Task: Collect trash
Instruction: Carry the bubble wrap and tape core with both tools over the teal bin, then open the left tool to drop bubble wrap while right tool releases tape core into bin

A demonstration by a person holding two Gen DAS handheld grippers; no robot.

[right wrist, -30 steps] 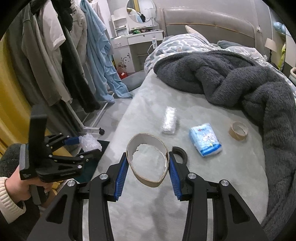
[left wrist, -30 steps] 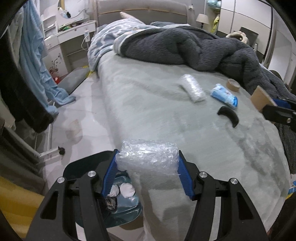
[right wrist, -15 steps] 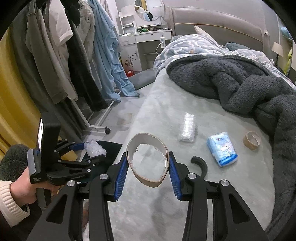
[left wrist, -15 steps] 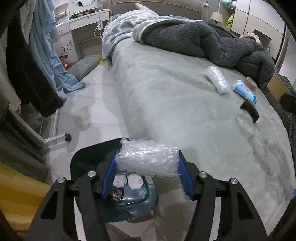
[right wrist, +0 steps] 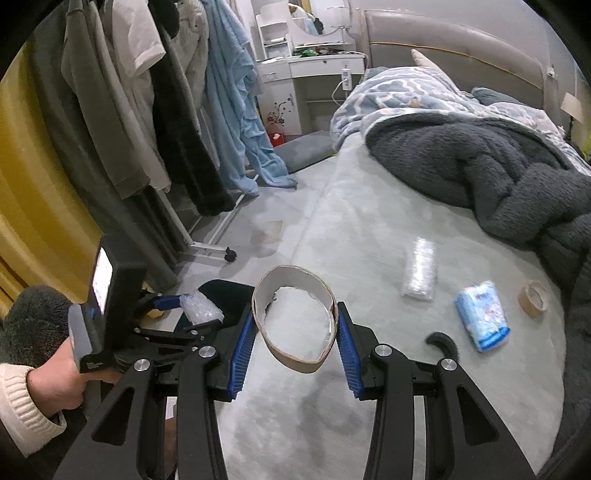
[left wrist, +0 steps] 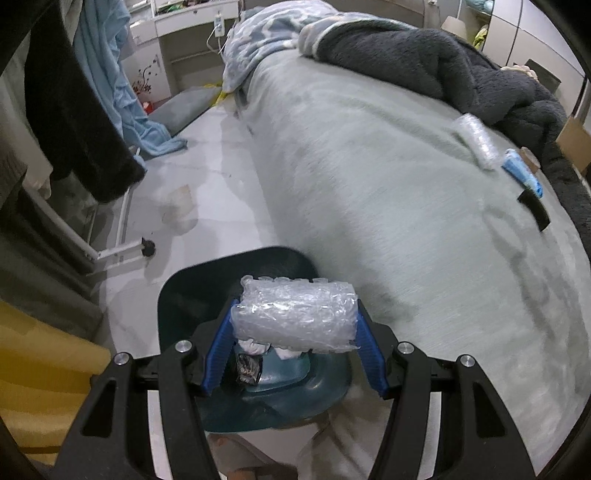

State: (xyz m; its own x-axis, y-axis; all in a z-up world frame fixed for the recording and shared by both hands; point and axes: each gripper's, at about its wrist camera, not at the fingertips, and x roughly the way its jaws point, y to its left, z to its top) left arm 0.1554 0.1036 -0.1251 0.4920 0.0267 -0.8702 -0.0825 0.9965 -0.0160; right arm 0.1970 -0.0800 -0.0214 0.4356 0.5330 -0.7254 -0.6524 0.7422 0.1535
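Bubble-wrap roll (left wrist: 295,317) clamped in left gripper (left wrist: 295,332), best centred over bin (left wrist: 184,295) at 6 o'clock before release; cardboard ring (right wrist: 295,317) pinched in right gripper (right wrist: 295,332).

Floor: you stand over pale glossy tiles (left wrist: 221,192), with a brownish stain (right wrist: 267,230) beside the bed.
Bed: pale grey-green cover (left wrist: 388,206) fills your right side; padded grey headboard (right wrist: 443,48) at the far end.
Bedding: dark grey fleece blanket (right wrist: 480,166) heaped across the bed, a blue-and-white patterned quilt (right wrist: 399,96) bunched behind it.
Clothes rack: on your left, a wheeled white frame (right wrist: 210,251) carrying dark and grey garments and a light blue robe (right wrist: 236,110) that trails to the floor.
Dresser: white vanity with a round mirror (right wrist: 317,14) against the far wall, a flower decal on its side.
Curtain: yellow fabric (right wrist: 33,184) at far left.
Light: even and indoor, reflecting off the tiles.
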